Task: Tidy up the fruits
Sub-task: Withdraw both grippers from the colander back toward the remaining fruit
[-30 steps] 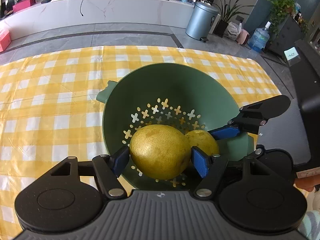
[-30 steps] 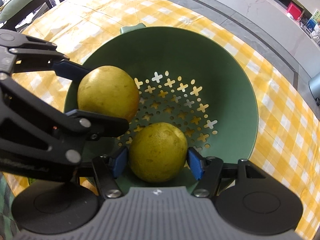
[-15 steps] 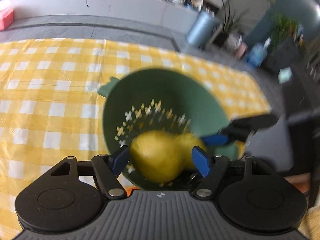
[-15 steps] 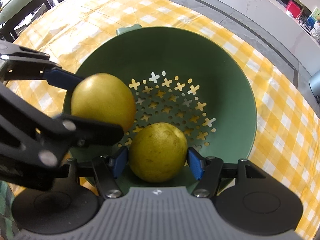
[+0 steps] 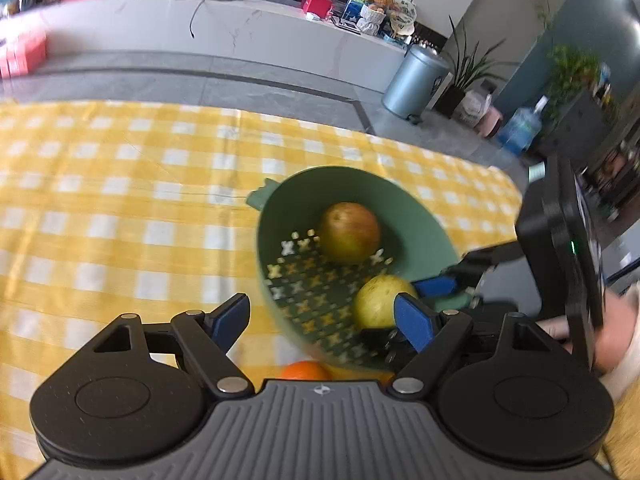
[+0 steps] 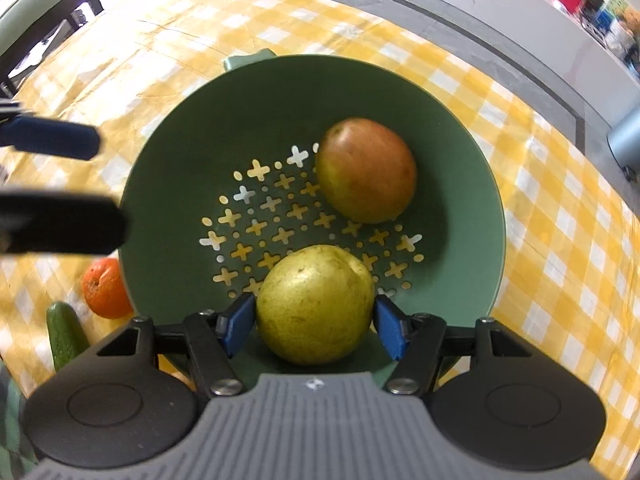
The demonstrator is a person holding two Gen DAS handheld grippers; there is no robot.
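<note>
Seen from two wrist cameras above a tabletop (image 5: 120, 184) under a yellow-and-white checked cloth. Near the middle, a green colander bowl (image 6: 460, 184) with cross-shaped holes in its floor. Inside it, two fruits: a reddish-yellow one (image 6: 366, 170) lying free toward the far right of the floor, and a yellow-green one (image 6: 314, 304) at the near wall. Right tool (image 6: 314, 328) pointing steeply down into the bowl, blue pads set on both sides of the yellow-green fruit, partly closed and gripping it. Left tool (image 5: 322, 318) raised over the bowl's near-left rim, jaws just opened to full width, nothing between them. Outside the bowl, just beside its left edge, an orange (image 6: 105, 288); near that, a dark green cucumber-like vegetable (image 6: 64, 334) on the cloth.
</note>
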